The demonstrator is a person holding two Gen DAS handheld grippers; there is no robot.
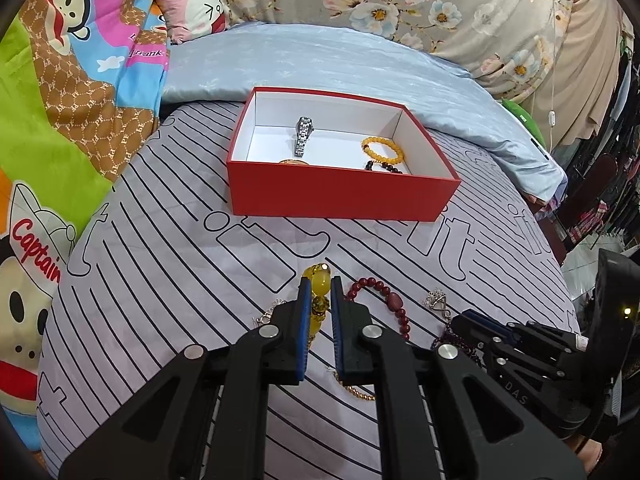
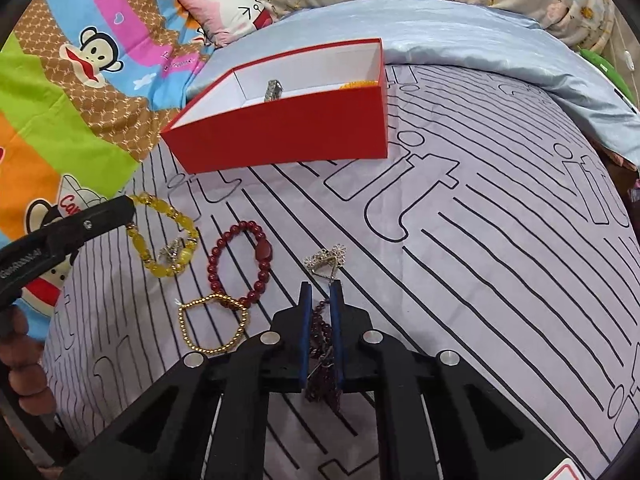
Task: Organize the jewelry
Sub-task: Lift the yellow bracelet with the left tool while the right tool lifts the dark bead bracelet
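Observation:
A red box (image 1: 344,192) with a white inside holds a silver watch (image 1: 303,136), an amber bead bracelet (image 1: 382,150) and a dark bead bracelet (image 1: 384,167). My left gripper (image 1: 320,284) is shut on a yellow bead bracelet (image 1: 320,280) lying on the bedsheet. My right gripper (image 2: 320,290) is shut on a dark purple bead necklace (image 2: 322,352) with a silver flower pendant (image 2: 326,262). A red bead bracelet (image 2: 240,264) and a gold bead bracelet (image 2: 212,324) lie between them. The box also shows in the right wrist view (image 2: 288,136).
The bed has a lilac sheet with black lines (image 1: 180,280). A blue quilt (image 1: 340,60) lies behind the box. A cartoon monkey blanket (image 1: 60,100) lies at the left, with a pink pillow (image 1: 188,4) beyond it. The bed edge drops off at the right.

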